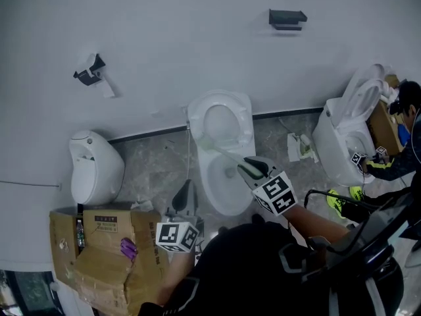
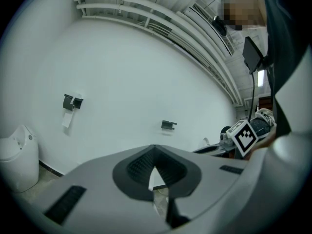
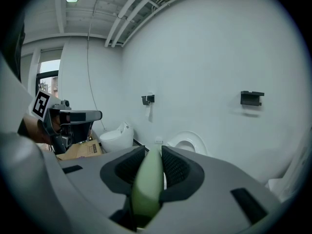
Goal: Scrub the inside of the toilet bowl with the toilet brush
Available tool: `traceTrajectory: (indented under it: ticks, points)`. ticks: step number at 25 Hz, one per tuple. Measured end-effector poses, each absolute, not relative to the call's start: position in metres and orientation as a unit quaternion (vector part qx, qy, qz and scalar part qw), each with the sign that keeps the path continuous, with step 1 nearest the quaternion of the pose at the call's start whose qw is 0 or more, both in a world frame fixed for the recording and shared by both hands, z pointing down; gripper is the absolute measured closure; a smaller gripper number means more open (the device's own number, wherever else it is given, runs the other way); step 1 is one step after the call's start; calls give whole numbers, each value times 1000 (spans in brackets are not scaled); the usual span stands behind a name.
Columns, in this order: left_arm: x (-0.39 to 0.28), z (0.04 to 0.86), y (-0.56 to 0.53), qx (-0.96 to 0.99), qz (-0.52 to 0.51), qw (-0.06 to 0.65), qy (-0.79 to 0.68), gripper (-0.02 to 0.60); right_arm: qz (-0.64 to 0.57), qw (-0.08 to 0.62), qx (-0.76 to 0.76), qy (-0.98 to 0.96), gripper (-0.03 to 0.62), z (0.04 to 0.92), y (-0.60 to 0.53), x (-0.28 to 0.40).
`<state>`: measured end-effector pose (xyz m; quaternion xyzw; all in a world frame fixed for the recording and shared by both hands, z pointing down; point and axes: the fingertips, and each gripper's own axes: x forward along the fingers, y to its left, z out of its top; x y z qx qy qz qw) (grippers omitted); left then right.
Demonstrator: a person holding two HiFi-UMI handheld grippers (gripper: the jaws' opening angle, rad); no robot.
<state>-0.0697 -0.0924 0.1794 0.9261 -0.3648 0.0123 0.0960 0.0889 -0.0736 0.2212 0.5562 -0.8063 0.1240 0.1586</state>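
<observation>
So the right hand-held gripper (image 1: 253,168) is clenched on the toilet brush (image 1: 220,151). In the right gripper view the smooth, pale green plastic handle (image 3: 146,189) sits squeezed between the two ribbed dark pads. From the grip the brush runs toward 10 o'clock across the toilet bowl (image 1: 220,193), and its far end sits at the back rim, just under the raised seat (image 1: 221,104). I can't tell whether it actually touches the porcelain.

The left hand-held gripper (image 1: 184,195) is closed on nothing, pads meeting at the tips with only a small triangular gap (image 2: 155,167). It hangs just off the bowl's 8 o'clock side, apart from it.

Everything's glossy white and rounded. I count three toilets:
- the oval one in the middle
- a small egg-shaped one (image 1: 95,166) at 9 o'clock
- a third (image 1: 345,137) at 3 o'clock with its lid up, where another person (image 1: 404,137) is bent over it

The wall (image 1: 164,31) is plain matte white with two dark brackets. One (image 1: 287,20) is at 1 o'clock, and the other (image 1: 90,71) at 10 o'clock has a strip of paper hanging from it. The floor (image 1: 154,160) is grey marbled tile.

There's open floor on both sides of the middle bowl. The 7 o'clock corner is crowded with creased brown cardboard boxes (image 1: 105,249), and some papers (image 1: 299,147) lie on the floor between the middle and right toilets.
</observation>
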Motion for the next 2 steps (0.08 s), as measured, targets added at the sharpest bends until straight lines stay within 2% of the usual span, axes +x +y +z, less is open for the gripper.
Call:
traceTrajectory:
  ticks: [2]
  points:
    - [-68, 179, -93, 926, 13, 97, -365, 572, 124, 159, 556, -806, 480, 221, -74, 90]
